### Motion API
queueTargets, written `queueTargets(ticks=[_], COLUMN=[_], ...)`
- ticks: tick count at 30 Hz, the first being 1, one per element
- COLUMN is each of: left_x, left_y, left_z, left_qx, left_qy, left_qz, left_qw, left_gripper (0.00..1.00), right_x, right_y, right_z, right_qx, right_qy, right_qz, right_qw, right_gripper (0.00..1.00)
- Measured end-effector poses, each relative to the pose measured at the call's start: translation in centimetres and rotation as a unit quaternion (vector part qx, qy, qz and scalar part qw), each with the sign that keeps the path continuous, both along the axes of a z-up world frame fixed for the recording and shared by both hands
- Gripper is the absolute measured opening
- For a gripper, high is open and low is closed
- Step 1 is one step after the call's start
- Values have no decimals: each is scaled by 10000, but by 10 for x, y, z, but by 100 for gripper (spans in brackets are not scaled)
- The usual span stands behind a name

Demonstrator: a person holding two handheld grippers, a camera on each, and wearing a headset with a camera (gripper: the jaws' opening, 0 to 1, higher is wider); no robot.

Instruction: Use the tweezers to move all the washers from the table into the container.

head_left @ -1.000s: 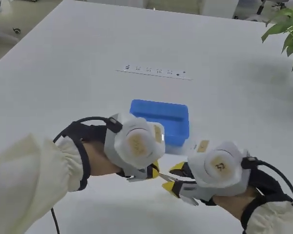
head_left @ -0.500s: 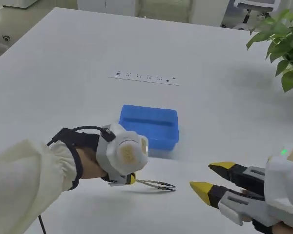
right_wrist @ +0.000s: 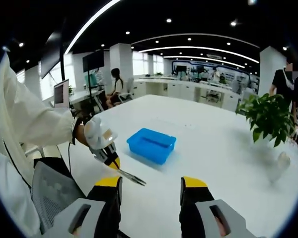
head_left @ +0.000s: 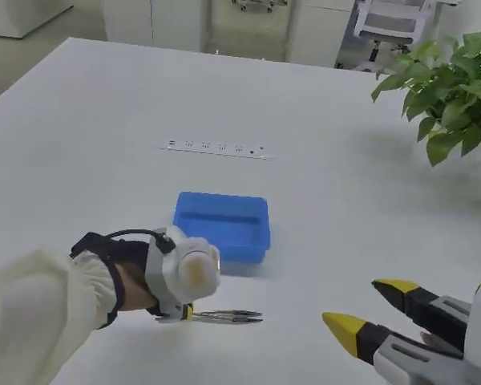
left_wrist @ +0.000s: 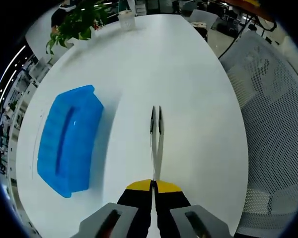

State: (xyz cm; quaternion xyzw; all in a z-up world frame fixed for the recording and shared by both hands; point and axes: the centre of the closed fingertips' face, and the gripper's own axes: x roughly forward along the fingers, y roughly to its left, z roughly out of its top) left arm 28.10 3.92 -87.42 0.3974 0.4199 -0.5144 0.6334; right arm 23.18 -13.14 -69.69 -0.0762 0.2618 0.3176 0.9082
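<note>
In the head view my left gripper (head_left: 187,314) sits at lower left, jaws pinched tight on the rear end of the tweezers (head_left: 226,318). The tweezers lie nearly level, low over the white table (head_left: 337,200), pointing toward frame right. In the left gripper view their two tips are almost together. Just above them, left of centre, I see the blue container (head_left: 222,225) resting on the table, open side up. A white power strip (head_left: 216,148) lies further up the frame. At lower right is my right gripper (head_left: 357,305), its yellow-tipped jaws spread wide and holding nothing. A green plant (head_left: 449,88) fills the upper right corner.
</note>
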Motion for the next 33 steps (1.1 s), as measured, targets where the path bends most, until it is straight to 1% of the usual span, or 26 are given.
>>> queueTargets(ticks=[2, 4, 6, 8, 9, 10, 12, 14, 15, 17, 18, 19, 20, 21, 22, 23, 24, 25, 26, 27, 28, 29, 30, 31, 32, 33], left_x=[0, 1, 4, 4, 5, 4, 4, 2, 1, -3, -1, 1, 2, 4, 5, 5, 5, 3, 0, -2, -5, -9, -12, -16, -21, -24], left_y=[1, 4, 6, 6, 5, 5, 5, 6, 6, 7, 6, 5, 2, -1, -2, -1, 2, 7, 6, 5, 5, 3, 4, 2, 1, 3], left_z=[-1, -6, -5, -5, -5, -5, -5, -5, -4, 1, 7, 13, 21, 32, 41, 46, 52, 59, 64, 74, 80, 89, 94, 104, 110, 120], left_qx=[34, 145, 175, 160, 157, 167, 222, 223, 194, 22, -114, -237, -428, -695, -875, -975, -1028, -1074, -1202, -1435, -1580, -1801, -1920, -2202, -2371, -2628], left_qy=[8, 0, -58, -22, -87, -102, -92, -47, -22, 38, -28, -91, -148, -256, -323, -384, -456, -483, -496, -520, -509, -483, -475, -462, -414, -440], left_qz=[18, 11, 28, 79, -8, -112, -62, -37, 8, 78, 343, 498, 623, 877, 1052, 1187, 1400, 1685, 1761, 2030, 2183, 2363, 2563, 2716, 2833, 3119], left_qw=[10000, 9999, 9998, 9998, 9998, 9997, 9997, 9997, 9998, 10000, 9993, 9984, 9970, 9934, 9901, 9874, 9837, 9786, 9757, 9672, 9617, 9536, 9461, 9357, 9283, 9120], left_gripper=[0, 0, 0, 0, 0, 0, 0, 2, 6, 15, 20, 25, 28, 30, 35, 39, 44, 48, 51, 53, 58, 65, 72, 80, 84, 88], right_x=[-4, -7, -10, -11, -11, -11, -11, -12, -12, -13, -13, -14, -14, -15, -15, -16, -16, -17, -17, -17, -17, -17, -17, -17, -16, -16], right_y=[-6, -10, -13, -16, -16, -17, -16, -15, -14, -11, -9, -7, -6, -5, -3, -2, 0, 0, 1, 1, 1, 1, 1, 0, 0, 0], right_z=[0, -2, -3, -1, -1, 0, 0, -1, -1, 0, 0, -1, -3, -4, -5, -7, -8, -9, -10, -10, -11, -13, -14, -14, -14, -13], right_qx=[17, 20, 1, 0, -2, -4, 15, 4, 0, -13, -14, -11, -9, -13, -18, -16, -2, 3, 8, 21, 31, 46, 49, 56, 75, 107], right_qy=[10, 64, 70, 48, 41, 34, 47, 50, 44, 17, 14, 23, 33, 43, 50, 61, 71, 77, 75, 75, 85, 108, 128, 115, 90, 71], right_qz=[-103, -155, -199, -236, -252, -265, -268, -237, -223, -189, -164, -146, -128, -115, -106, -93, -87, -81, -80, -83, -89, -118, -135, -137, -140, -155], right_qw=[9999, 9999, 9998, 9997, 9997, 9996, 9996, 9997, 9997, 9998, 9999, 9999, 9999, 9999, 9999, 9999, 9999, 9999, 9999, 9999, 9999, 9999, 9998, 9998, 9998, 9998], right_gripper=[44, 44, 44, 43, 43, 42, 43, 43, 44, 44, 44, 45, 45, 46, 46, 47, 48, 48, 48, 49, 50, 51, 52, 53, 53, 54])
